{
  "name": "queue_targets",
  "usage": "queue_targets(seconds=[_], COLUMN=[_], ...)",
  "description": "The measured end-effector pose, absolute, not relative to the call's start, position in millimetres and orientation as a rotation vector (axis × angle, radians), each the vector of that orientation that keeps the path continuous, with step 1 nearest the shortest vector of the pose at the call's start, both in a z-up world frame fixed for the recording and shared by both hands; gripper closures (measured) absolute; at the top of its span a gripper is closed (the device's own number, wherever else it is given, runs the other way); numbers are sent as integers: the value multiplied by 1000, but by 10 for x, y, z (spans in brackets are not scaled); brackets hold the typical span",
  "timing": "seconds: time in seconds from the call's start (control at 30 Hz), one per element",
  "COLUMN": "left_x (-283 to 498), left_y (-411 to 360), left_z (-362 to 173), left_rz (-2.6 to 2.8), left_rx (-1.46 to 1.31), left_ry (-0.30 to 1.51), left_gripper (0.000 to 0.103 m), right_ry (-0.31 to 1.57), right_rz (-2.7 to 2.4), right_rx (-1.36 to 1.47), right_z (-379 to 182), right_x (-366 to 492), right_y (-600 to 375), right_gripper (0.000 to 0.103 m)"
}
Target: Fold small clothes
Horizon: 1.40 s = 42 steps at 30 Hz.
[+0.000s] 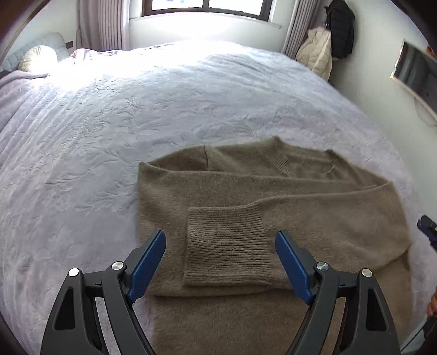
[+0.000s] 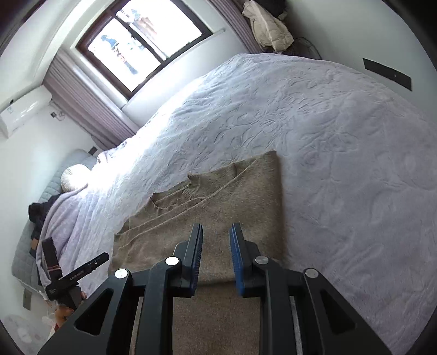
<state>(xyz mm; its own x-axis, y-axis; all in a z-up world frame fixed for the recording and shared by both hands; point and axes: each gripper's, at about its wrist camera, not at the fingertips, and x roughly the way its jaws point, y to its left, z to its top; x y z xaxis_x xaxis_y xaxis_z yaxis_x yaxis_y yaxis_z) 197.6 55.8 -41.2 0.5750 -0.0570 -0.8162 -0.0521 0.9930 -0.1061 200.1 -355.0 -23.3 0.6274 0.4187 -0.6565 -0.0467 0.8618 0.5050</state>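
Blue-padded, the left gripper (image 1: 220, 262) stands spread wide over the ribbed cuff (image 1: 225, 245) of the brown sweater (image 1: 314, 202), touching nothing. Right gripper (image 2: 216, 256) shows a narrow gap, empty, above that sweater lying mid-frame on the lilac bedspread (image 2: 341, 153).

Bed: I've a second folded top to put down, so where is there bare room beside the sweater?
The bedspread lies bare between the sweater and the pillow, and on toward the window. In the right wrist view it is also bare past the sweater's far edge. The near edge is crowded: the sweater, with the left gripper and right gripper over it.
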Motion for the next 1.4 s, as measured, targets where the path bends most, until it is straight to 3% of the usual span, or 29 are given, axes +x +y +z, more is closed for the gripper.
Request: queue_targets(seconds=[0.13,0.23,0.3,0.37,0.4,0.6,0.67,0.7,0.87,1.0,1.07,1.23,1.3,1.4], left_x=[2022,1980,1994,1999,1995,1995,1971,1961,1958,1966,1969,1957,1947,1921], left_y=[518,610,606,575,553,572,576,569,515,548,559,549,551,581], left_z=[-787,-788,-804,-823,-828,-818,-773,-747,-761,-785,-791,-805,-802,-766], left_rz=[61,32,34,54,65,78,87,89,83,78,74,81,83,88], left_rx=[-40,-90,-88,-76,-69,-79,-74,-67,-41,-62,-64,-62,-62,-73], left_ry=[1017,997,997,982,975,972,976,974,959,960,964,955,952,961], left_gripper=[18,17,15,12,10,10,10,10,9,6,6,5,5,5], right_ry=[1000,925,877,870,870,962,998,1006,974,964,944,910,910,906], right_rz=[216,228,213,180,166,324,331,334,274,292,311,354,301,265], right_rx=[454,627,699,704,691,703,654,602,413,514,576,669,573,366], right_z=[-711,-761,-716,-674,-662,-828,-830,-784,-636,-898,-878,-688,-619,-538], right_x=[2216,2059,1951,1899,1890,2178,2256,2254,2245,2259,2226,1963,1862,1739], right_y=[-3483,-3800,-4001,-4155,-4203,-4135,-4001,-3961,-3944,-4115,-4155,-4180,-4139,-3913], right_gripper=[83,89,82,68,56,53,65,93,94,97,96,76,62,60])
